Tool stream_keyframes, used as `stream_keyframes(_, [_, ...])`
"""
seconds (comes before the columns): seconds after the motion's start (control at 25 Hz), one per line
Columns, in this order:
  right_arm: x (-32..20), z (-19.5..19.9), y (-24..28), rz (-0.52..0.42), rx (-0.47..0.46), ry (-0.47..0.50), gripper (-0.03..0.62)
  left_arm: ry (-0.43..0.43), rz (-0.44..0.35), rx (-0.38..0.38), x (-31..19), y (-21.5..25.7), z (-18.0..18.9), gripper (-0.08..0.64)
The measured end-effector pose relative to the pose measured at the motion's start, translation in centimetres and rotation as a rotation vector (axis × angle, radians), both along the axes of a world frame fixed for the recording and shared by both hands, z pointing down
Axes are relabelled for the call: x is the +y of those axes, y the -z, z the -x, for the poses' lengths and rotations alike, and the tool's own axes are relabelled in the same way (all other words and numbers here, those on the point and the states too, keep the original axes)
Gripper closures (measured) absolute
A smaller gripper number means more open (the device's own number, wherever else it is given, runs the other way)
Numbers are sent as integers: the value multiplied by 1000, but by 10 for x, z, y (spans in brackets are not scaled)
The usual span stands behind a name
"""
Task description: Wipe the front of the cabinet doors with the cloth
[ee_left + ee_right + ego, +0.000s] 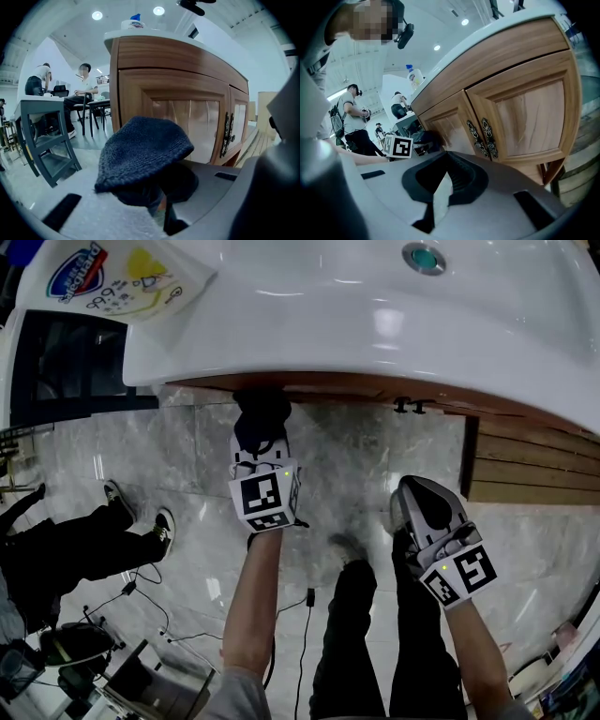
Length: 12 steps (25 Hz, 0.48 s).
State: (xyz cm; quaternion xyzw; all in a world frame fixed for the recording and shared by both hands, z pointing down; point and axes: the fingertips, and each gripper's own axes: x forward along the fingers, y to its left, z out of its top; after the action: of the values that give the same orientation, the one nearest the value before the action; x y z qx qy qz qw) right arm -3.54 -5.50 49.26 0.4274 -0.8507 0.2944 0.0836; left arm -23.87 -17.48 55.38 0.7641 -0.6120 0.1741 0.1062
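- Navy knitted cloth [145, 157] is bunched in the left tool [260, 450]. Its jaws are clamped on the lower folds, and the free part domes out ahead of the tips.
- The left cabinet door [183, 122] lies straight ahead of that tool, with the cloth leading, so the wipe can start from here. I judge the coming move to be a press forward and then a sweep across the panel.
- From the right gripper view the cloth looks to be against the door, or just beside it. The overhanging white desk [375, 324] hides the contact from above, so I cannot be sure they touch.
- The door faces stand upright, and the seam between them runs vertically. Strokes could follow the framed panel up and down or side to side.
- The left tool is clearly the nearer one to the woodwork. The right tool [446, 161] hangs back, apart from the cabinet, and points roughly at the handles [483, 136].
- The right tool's dark pads are drawn together at the tips with nothing between them.
- Counted: one cloth and two tools, with only one of them loaded.
- Two wooden doors show, the left one and the right cabinet door [529, 117].
- Two ornate dark handles sit side by side at the seam, well to the right of where the cloth sits now.
- The right door appears untouched by the cloth at this moment.
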Motion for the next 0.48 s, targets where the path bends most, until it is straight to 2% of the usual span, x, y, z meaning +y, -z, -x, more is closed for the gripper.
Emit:
stream_keyframes(0.2, [3, -5, -1, 7, -6, -6, 581, -28, 8, 6, 0, -2, -18, 520])
stream_keyframes(0.48, [7, -26, -1, 6, -8, -22, 581, -11, 18, 22, -2, -5, -32, 520])
